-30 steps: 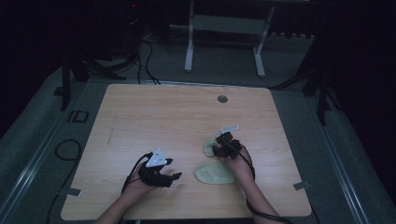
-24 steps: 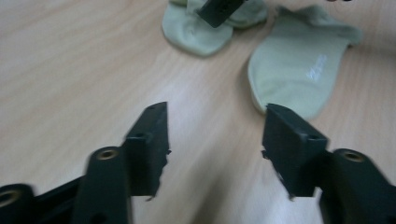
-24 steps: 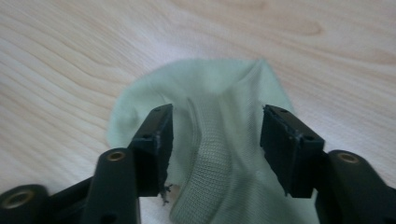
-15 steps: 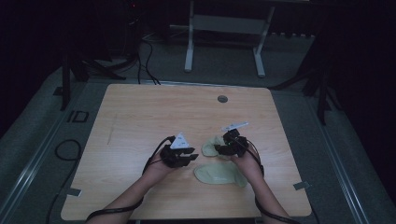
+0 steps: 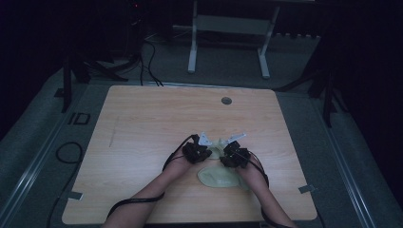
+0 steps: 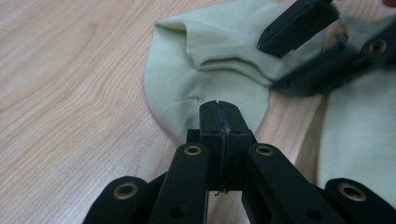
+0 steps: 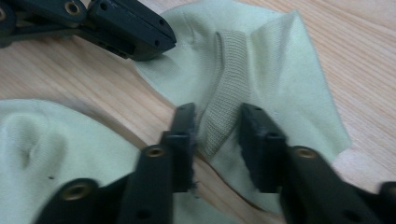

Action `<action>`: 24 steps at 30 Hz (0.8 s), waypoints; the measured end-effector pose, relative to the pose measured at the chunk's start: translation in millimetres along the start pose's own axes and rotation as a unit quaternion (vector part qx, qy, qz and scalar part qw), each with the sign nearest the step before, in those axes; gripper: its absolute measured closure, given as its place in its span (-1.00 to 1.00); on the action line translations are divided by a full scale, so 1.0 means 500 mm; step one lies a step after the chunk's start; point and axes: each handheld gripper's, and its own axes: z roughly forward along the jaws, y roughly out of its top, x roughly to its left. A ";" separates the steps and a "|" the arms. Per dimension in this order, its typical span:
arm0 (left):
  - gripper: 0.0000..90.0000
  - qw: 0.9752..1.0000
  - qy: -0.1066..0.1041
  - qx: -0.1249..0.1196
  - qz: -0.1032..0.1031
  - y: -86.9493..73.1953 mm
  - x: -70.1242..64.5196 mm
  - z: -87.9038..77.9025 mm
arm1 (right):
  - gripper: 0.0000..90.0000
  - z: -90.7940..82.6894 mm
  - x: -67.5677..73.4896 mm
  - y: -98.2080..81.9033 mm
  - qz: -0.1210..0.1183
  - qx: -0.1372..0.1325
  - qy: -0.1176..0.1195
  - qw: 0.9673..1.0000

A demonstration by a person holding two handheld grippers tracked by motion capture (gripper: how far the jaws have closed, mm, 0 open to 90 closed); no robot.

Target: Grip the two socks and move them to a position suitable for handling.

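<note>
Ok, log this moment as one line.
left tongs: shut on far sock edge | right tongs: closing around its ribbed cuff | near sock: flat on table

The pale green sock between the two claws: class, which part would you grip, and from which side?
Probably the ribbed cuff of the pale green sock. It stands up as a thick raised band, while the rest lies flat on the table. Come from the open side, where the right claw already straddles the band with its jaws apart. The left claw has pinched the sock's flat edge.
</note>
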 end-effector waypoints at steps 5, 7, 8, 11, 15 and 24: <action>0.98 1.000 0.003 0.005 0.016 0.001 0.007 -0.001 | 0.80 -0.005 -0.002 0.005 -0.003 0.004 0.011 1.000; 0.98 1.000 0.002 0.003 0.027 0.001 0.009 -0.001 | 0.82 -0.024 -0.006 0.014 -0.001 -0.009 0.019 1.000; 0.98 0.999 0.003 0.003 0.031 0.000 0.013 -0.001 | 0.82 -0.033 -0.011 0.017 0.004 -0.017 0.019 1.000; 0.98 1.000 0.000 -0.002 0.030 -0.002 0.019 -0.001 | 0.82 -0.058 -0.030 0.024 0.021 -0.034 0.017 0.999; 0.98 0.999 -0.001 -0.005 0.039 -0.004 0.019 -0.001 | 0.82 -0.079 -0.056 0.027 0.037 -0.047 0.013 0.998; 0.97 0.997 0.003 0.018 0.074 0.006 0.018 -0.003 | 0.81 -0.093 -0.146 0.002 0.103 -0.046 -0.013 0.994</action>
